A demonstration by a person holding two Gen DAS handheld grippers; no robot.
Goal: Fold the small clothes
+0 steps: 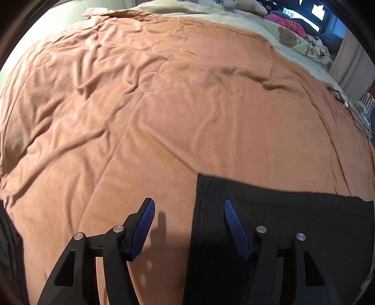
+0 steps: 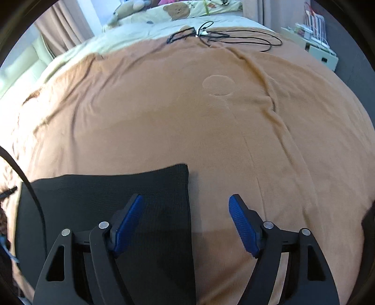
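Two claws over one bed, both pointed steeply down at a wide rust-orange fleece blanket (image 1: 164, 98). Left claw (image 1: 189, 204) open, blue ribbed pads (image 1: 143, 230) spread well apart, nothing between them but blanket and the left edge of a dark knitted garment, flat and rectangular (image 1: 281, 211). That edge between the two pads, nearer the right one; the right pad over the dark knit, the left pad over bare orange fleece, with a finger shadow beside it. No pad visibly pressing on the cloth. Farther right in the left wrist view: a pale cream quilt with a brown bear print (image 1: 287, 36) beyond the blanket, a bright pink bundle of fabric (image 1: 287, 22) behind it, thin black cables (image 1: 339, 96) at the bed's right rim.

Right claw (image 2: 186, 199) likewise open, pads wide. Same dark knitted garment (image 2: 105, 187) flat on the blanket (image 2: 164, 112) at lower left of this view, its top right corner just above and between the pads; left pad over the knit, right pad over bare fleece. Grip on nothing. Across the far side, a loose tangle of black cable (image 2: 222, 36) on the blanket, the bear-print quilt (image 2: 175, 11) above it, a small white shelf unit (image 2: 321, 51) at far right.
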